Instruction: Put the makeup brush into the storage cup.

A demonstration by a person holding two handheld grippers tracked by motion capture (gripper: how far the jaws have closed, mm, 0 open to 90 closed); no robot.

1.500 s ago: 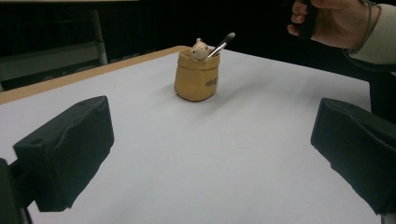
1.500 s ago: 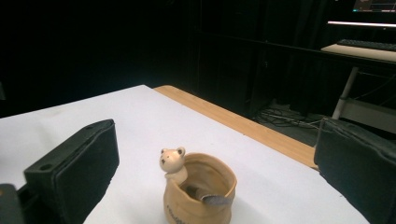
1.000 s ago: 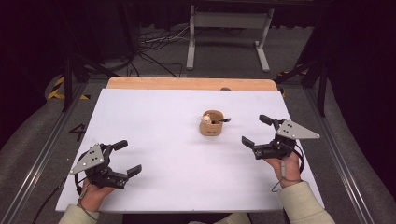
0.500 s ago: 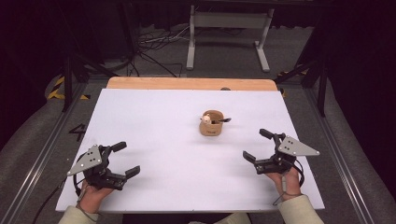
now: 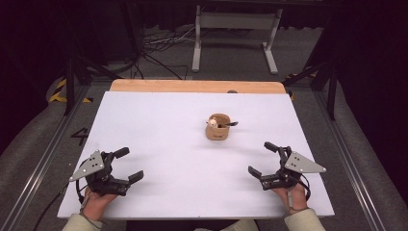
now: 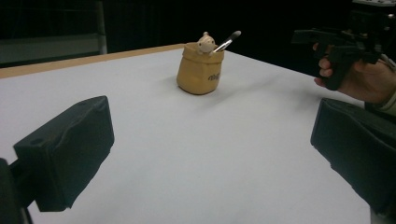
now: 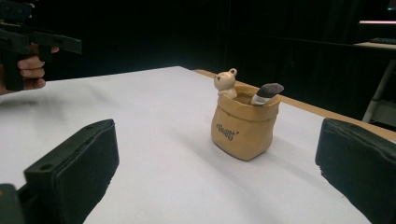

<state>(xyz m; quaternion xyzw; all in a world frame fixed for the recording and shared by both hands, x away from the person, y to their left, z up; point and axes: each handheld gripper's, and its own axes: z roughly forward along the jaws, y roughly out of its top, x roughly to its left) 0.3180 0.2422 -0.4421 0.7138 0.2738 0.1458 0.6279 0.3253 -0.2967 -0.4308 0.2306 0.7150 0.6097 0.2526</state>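
I held my left gripper [image 5: 126,165] and right gripper [image 5: 262,158] with jaws apart near the white table's [image 5: 159,125] front corners, the tan sack-shaped ceramic pot [image 5: 218,127] standing right of centre.

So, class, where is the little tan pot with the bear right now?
In the high view the pot stands upright on the white table, right of centre toward the far edge, nearer the right gripper, touching neither.

Our two grippers, left gripper [image 5: 124,165] and right gripper [image 5: 267,160], are black, each with two blocky, padded jaws and a grey three-cornered plate on top. Black cables trail from them. We wear pale beige sleeves [image 5: 303,220] with ribbed cuffs.
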